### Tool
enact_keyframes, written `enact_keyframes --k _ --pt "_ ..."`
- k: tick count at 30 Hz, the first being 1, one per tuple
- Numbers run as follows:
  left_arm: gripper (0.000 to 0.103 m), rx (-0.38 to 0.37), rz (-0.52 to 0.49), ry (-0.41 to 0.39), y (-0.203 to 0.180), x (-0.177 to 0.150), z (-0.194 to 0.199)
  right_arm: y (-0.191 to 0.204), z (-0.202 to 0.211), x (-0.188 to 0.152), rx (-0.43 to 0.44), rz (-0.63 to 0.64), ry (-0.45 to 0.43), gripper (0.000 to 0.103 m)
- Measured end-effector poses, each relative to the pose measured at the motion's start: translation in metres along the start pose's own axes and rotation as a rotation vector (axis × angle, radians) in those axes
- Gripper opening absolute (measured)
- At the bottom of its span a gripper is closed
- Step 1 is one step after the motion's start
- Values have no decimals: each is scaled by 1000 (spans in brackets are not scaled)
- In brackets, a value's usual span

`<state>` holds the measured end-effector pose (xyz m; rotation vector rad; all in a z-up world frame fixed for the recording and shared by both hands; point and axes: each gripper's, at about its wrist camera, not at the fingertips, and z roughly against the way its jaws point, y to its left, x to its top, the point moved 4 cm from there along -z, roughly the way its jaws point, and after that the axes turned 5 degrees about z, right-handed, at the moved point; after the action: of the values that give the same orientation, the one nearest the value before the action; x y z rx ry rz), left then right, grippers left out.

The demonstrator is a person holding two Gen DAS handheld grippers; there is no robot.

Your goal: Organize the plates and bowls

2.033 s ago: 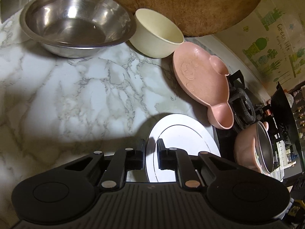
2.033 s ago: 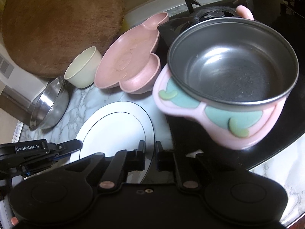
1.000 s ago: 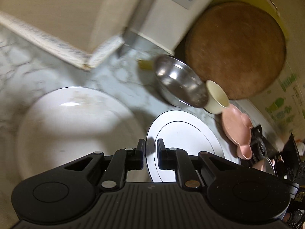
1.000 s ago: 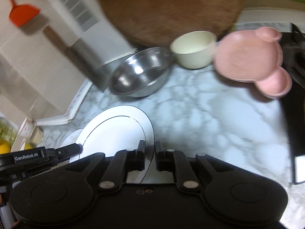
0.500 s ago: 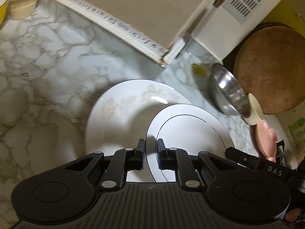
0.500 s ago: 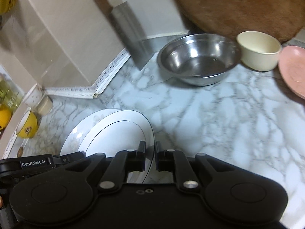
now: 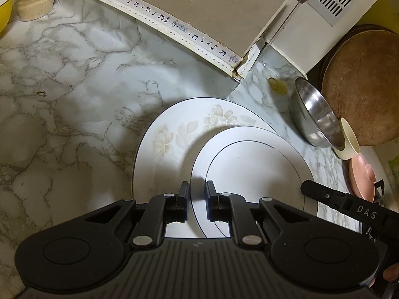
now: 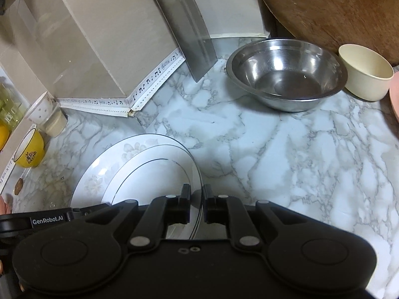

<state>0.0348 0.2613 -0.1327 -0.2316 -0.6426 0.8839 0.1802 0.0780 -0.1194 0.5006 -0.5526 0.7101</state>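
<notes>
Left gripper point(image 7: 195, 200) and right gripper point(image 8: 196, 205) were each clamped on opposite rim edges of the black-lined plate point(image 7: 251, 174), which hung just above the floral plate point(image 7: 172, 134) lying right ahead of both tools. It looked rigid, glazed, slick, breakable and moderately heavy, so rim pinches suited it. Farther out sat the steel bowl point(image 8: 286, 74) and cream bowl point(image 8: 366, 74).

White black-ringed plate point(image 7: 254, 169) over white floral plate point(image 7: 172, 134); grey-veined marble counter point(image 7: 74, 87).
</notes>
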Motion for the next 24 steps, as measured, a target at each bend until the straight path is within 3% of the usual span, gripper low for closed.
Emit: enact_keyframes --k 10,24 --pt "12 7 1 30 6 4 3 19 5 5 -39 110 -1 11" --pt "12 17 -7 26 12 4 8 14 -13 6 4 63 40 11"
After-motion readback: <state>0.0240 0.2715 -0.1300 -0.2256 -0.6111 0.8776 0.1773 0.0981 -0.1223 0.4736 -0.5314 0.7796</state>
